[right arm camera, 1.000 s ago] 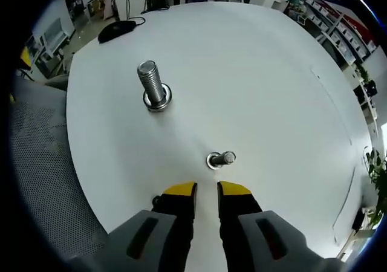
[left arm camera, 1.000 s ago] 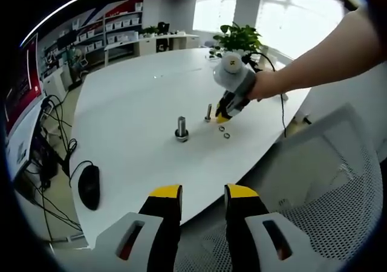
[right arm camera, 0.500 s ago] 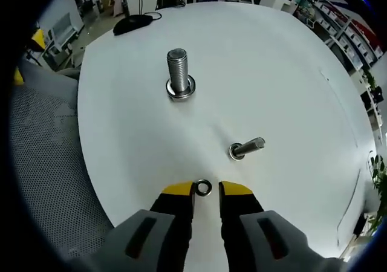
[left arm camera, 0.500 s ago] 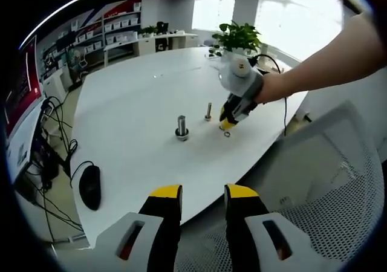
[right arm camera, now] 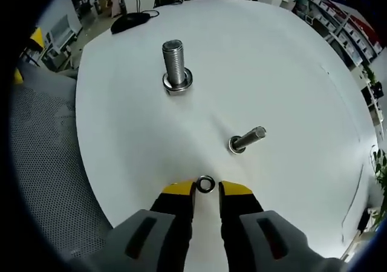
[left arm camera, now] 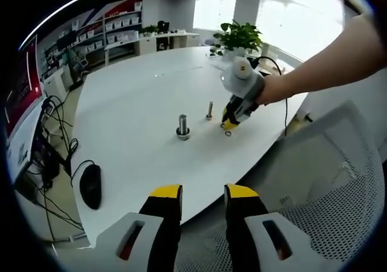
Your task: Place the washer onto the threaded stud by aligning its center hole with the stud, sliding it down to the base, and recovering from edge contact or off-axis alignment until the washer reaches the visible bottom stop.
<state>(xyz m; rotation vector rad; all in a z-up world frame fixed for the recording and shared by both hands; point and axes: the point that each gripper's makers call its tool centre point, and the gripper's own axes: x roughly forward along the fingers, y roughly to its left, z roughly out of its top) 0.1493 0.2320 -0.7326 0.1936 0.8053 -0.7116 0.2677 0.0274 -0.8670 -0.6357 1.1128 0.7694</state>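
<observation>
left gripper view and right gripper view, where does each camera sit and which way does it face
Left gripper view: rides the left gripper, held back off the white table, facing across it at the right gripper and the person's forearm.
Right gripper view: rides the right gripper, looking down at a washer between its tips.
Shared: the large stud, small stud and computer mouse.

Open white tabletop surrounds two upright obstacles standing apart: a thick threaded steel stud and a thinner steel bolt, with passable room between them. A small steel washer lies, apparently flat, near the thinner bolt. A black computer mouse sits well apart.
</observation>
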